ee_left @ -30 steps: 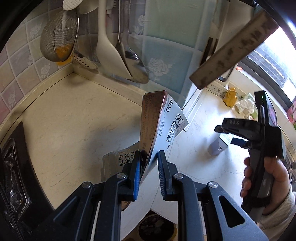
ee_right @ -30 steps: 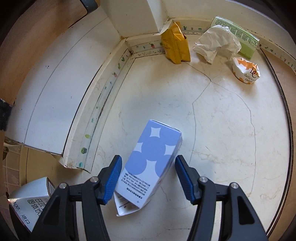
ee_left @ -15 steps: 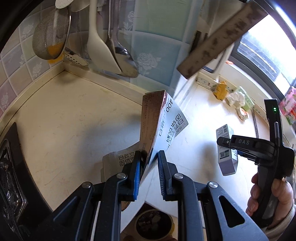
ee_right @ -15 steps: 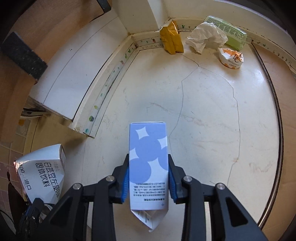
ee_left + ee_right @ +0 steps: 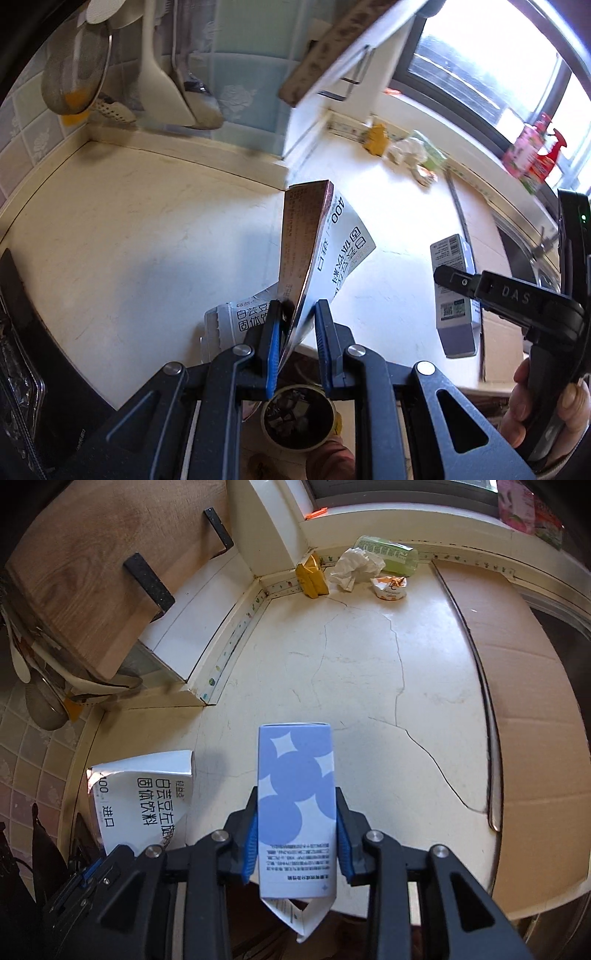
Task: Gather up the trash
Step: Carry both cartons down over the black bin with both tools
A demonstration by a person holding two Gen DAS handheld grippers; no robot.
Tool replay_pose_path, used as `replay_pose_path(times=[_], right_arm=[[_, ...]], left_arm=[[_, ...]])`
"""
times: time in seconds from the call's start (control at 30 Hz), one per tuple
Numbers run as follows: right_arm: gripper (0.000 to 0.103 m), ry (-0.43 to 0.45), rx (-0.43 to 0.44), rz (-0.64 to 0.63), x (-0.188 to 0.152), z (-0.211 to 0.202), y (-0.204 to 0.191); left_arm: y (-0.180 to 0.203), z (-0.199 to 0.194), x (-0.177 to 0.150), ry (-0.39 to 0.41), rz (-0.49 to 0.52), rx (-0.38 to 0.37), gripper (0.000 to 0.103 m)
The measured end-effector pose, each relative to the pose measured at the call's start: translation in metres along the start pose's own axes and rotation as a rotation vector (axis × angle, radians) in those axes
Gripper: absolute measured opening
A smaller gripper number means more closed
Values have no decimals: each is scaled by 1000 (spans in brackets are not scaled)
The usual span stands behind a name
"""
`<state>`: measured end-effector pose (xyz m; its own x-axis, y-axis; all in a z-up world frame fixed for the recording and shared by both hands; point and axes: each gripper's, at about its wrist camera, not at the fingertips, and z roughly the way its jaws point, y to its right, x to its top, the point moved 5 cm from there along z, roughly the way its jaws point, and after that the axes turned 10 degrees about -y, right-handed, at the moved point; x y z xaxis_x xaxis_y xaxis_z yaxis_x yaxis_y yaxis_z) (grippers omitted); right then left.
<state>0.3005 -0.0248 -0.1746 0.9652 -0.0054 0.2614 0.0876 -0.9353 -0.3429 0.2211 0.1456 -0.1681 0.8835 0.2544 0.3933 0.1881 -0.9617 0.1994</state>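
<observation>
Tongs in both hands are gripping trash: left tongs pinching a flattened carton, right tongs squeezing a blue box; the thin carton risks slipping sideways before reaching the bin.

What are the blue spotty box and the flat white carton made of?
Blue-and-white box: thin printed cardboard, matte; crisp folded edges and an open bottom flap show it. Flattened white carton: probably foil-lined paperboard; it is creased flat and its torn edge glints silvery.

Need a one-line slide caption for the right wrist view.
Right tongs grip a blue-dotted white box above the cracked countertop, more trash waiting by the window corner.
</observation>
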Motion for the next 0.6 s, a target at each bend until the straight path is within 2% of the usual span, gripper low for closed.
replay_pose_path(times=[0.27, 0.6], right_arm=[[34, 17, -20, 18, -62, -29, 7], [34, -46, -5, -45, -127, -43, 14]], left_arm=[[33, -18, -30, -19, 107, -61, 15], [61, -27, -80, -63, 171, -100, 15]])
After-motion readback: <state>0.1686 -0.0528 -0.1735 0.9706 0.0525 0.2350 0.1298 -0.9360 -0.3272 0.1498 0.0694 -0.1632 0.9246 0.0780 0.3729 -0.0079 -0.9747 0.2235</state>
